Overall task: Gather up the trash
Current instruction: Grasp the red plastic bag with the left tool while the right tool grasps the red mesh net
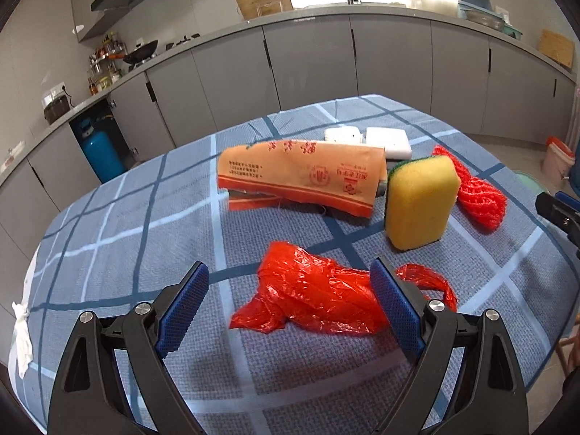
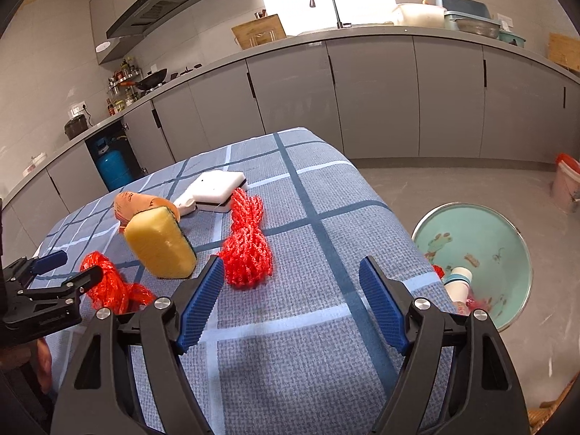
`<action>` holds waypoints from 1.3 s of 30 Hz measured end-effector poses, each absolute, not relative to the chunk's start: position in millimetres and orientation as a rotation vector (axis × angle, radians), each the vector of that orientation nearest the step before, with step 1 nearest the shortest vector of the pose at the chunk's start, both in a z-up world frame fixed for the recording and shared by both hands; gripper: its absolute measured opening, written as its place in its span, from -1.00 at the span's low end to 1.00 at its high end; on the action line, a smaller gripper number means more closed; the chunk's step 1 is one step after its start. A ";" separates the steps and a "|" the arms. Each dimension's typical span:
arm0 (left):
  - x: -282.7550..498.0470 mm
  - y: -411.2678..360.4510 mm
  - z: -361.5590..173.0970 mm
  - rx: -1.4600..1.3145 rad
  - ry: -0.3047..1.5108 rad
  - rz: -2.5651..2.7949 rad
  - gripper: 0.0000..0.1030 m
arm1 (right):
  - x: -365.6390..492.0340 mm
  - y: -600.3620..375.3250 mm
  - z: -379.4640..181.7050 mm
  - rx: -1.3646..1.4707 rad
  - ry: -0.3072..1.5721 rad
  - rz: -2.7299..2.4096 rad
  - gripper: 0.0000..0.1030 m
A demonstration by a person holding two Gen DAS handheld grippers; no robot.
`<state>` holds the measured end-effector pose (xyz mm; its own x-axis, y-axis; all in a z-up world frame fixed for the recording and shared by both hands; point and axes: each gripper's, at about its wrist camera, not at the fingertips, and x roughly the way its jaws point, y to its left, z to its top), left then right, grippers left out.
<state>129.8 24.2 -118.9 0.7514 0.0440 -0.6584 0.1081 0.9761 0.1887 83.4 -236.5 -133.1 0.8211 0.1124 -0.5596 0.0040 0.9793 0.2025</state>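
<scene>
A crumpled red plastic bag [image 1: 319,290] lies on the blue checked tablecloth [image 1: 127,239] between the fingers of my open left gripper [image 1: 290,282], which hovers just before it. The bag also shows in the right wrist view [image 2: 112,286], with the left gripper [image 2: 69,272] at it. Behind lie an orange paper wrapper [image 1: 301,177], an upright yellow sponge [image 1: 418,203] and a red mesh net [image 1: 475,192]. My right gripper [image 2: 290,279] is open and empty above the cloth [image 2: 308,344], near the red mesh net [image 2: 246,246] and the sponge [image 2: 159,243].
Two white flat objects [image 2: 217,188] lie at the table's far side. A teal basin [image 2: 485,232] on the floor right of the table holds a paper cup [image 2: 458,282] and scraps. Grey kitchen cabinets [image 2: 362,98] run behind. A blue gas cylinder [image 1: 99,148] stands at left.
</scene>
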 end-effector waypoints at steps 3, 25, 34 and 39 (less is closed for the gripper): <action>137.3 21.5 -127.4 0.206 0.749 -0.051 0.64 | 85.6 -235.1 -135.3 0.187 0.614 0.053 0.48; 135.6 53.6 -87.9 0.290 0.605 0.027 -0.58 | 144.1 -196.1 -134.5 0.065 0.696 0.090 0.34; 148.1 68.8 -91.9 0.230 0.654 0.015 -0.58 | 156.3 -183.9 -151.0 0.045 0.792 0.143 -0.53; 147.9 69.2 -91.9 0.221 0.656 0.010 -0.58 | 148.9 -183.9 -145.5 0.054 0.766 0.151 -0.66</action>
